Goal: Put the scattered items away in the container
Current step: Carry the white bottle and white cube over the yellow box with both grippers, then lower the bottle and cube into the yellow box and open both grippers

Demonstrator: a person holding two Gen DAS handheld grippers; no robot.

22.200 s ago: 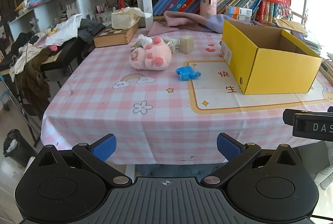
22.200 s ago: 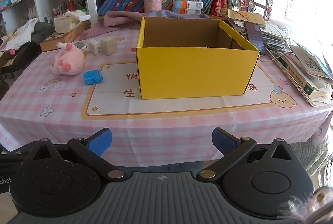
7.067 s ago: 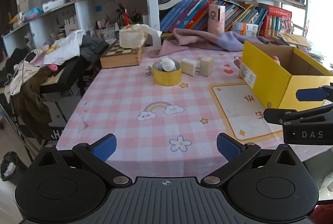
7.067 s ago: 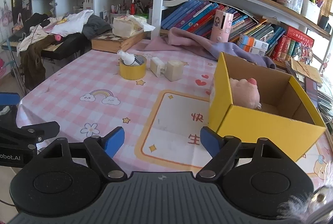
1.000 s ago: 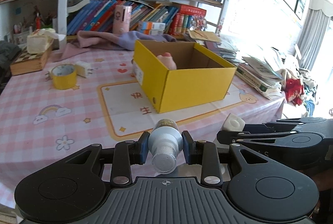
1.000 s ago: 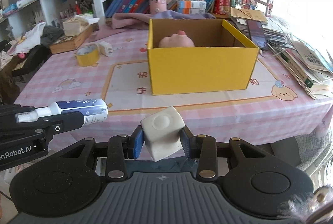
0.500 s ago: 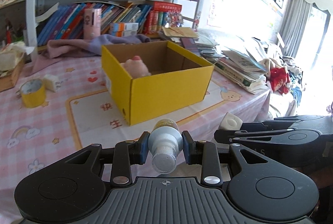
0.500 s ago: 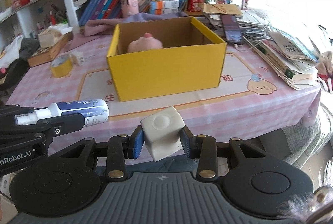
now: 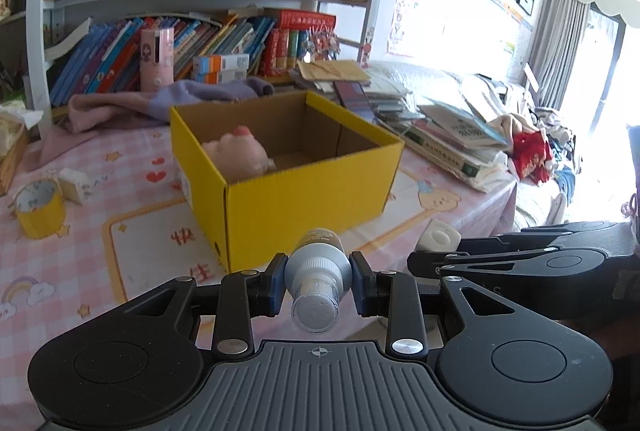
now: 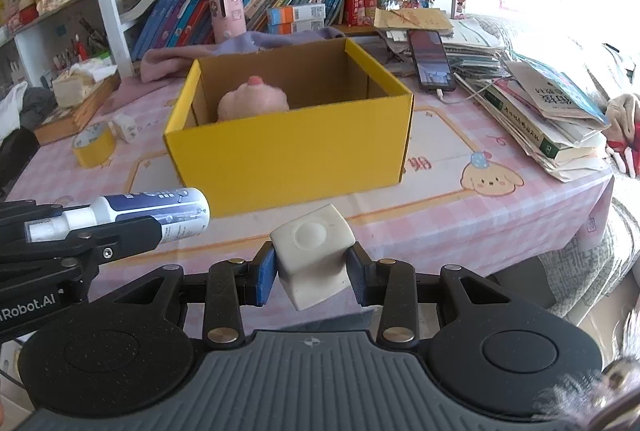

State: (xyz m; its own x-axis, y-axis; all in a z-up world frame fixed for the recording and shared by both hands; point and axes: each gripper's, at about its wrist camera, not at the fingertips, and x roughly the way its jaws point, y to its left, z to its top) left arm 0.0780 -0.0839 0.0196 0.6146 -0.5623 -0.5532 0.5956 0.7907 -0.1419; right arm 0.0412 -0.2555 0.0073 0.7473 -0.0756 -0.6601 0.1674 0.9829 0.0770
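Note:
My left gripper (image 9: 318,281) is shut on a white and blue spray bottle (image 9: 318,283), held before the table's front edge; the bottle also shows in the right wrist view (image 10: 132,215). My right gripper (image 10: 310,269) is shut on a white cube (image 10: 314,255), which also shows in the left wrist view (image 9: 438,235). The open yellow box (image 9: 304,191) stands on the pink checked tablecloth just ahead, with a pink plush pig (image 9: 236,153) inside; the box (image 10: 296,151) and pig (image 10: 252,99) show in the right wrist view too. A yellow tape roll (image 9: 40,209) and a small white block (image 9: 74,185) lie left of the box.
Stacked books and papers (image 10: 548,111) and a phone (image 10: 430,61) lie right of the box. A purple cloth (image 9: 160,103) and bookshelves (image 9: 200,31) are behind it. A wooden box with tissues (image 10: 76,99) sits far left.
Both grippers have swung right and come closer to the yellow box, still holding the bottle and the cube. The box looms larger in both views.

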